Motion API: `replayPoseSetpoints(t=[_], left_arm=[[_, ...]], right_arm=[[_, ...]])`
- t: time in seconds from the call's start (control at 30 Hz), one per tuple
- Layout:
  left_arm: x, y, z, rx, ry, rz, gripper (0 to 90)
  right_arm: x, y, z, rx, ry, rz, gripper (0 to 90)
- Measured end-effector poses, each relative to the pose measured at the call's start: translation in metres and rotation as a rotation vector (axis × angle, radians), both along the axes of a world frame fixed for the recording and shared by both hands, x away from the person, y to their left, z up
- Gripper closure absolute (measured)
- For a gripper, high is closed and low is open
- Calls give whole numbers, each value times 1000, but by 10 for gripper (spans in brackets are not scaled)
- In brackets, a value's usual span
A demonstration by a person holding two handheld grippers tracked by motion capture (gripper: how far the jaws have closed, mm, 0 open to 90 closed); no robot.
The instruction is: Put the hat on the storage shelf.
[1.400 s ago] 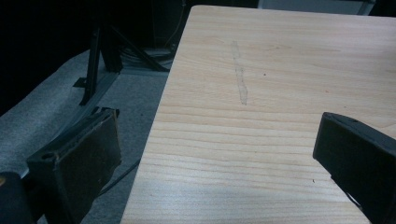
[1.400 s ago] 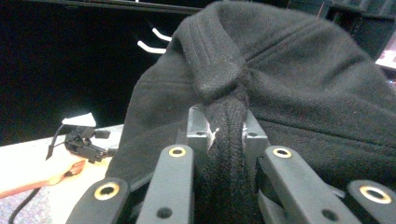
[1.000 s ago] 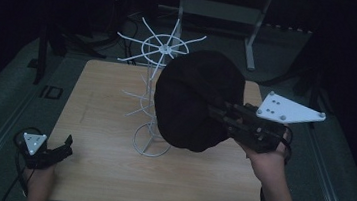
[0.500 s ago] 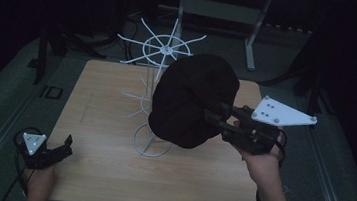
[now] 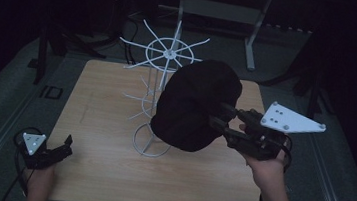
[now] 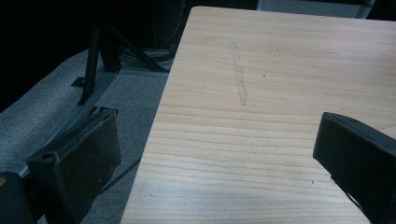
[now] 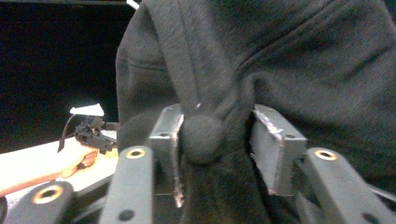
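Observation:
A black fabric hat [image 5: 196,105] hangs in the air over the middle of the wooden table [image 5: 99,167], right in front of a white wire stand [image 5: 164,53] with spoke arms. My right gripper [image 5: 217,118] holds it from the right. In the right gripper view the jaws pinch a fold of the hat [image 7: 280,60] around a small round button, so that gripper [image 7: 215,135] is shut on it. My left gripper [image 5: 66,146] rests at the table's front left corner. Its pads [image 6: 88,154] stand wide apart over the bare table edge [image 6: 261,70].
The stand's ring base [image 5: 151,145] sits mid-table, partly hidden behind the hat. A faint tape mark [image 6: 240,86] runs along the tabletop. Grey floor [image 5: 6,97] surrounds the table, with dark metal frame legs [image 5: 253,43] beyond the far edge.
The right gripper and the hat have sunk slightly and the hand has turned a little. The left gripper has stayed put.

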State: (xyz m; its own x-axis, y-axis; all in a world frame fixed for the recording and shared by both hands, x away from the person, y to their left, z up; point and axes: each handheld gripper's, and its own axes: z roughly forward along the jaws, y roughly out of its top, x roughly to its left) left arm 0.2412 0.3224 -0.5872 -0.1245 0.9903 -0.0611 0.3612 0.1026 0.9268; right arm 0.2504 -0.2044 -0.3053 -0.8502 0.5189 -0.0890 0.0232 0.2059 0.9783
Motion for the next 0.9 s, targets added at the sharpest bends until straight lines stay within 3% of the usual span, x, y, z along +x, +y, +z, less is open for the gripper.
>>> replayPoseSetpoints(t=[0.1,0.23,0.57,0.7,0.9], left_arm=[[0,0,0,0,0,0,15],[0,0,0,-4,-3,1,15],[0,0,0,-2,-1,2,14],[0,0,0,-5,0,3,15],[0,0,0,-6,-1,3,15]], right_arm=[[2,-1,-3,-3,8,-6,560],[0,-7,-7,2,15,-17,499],[-8,-42,-19,27,15,-81,411],[-4,-54,-29,30,41,-111,403],[7,-69,-57,-4,91,-169,380]])
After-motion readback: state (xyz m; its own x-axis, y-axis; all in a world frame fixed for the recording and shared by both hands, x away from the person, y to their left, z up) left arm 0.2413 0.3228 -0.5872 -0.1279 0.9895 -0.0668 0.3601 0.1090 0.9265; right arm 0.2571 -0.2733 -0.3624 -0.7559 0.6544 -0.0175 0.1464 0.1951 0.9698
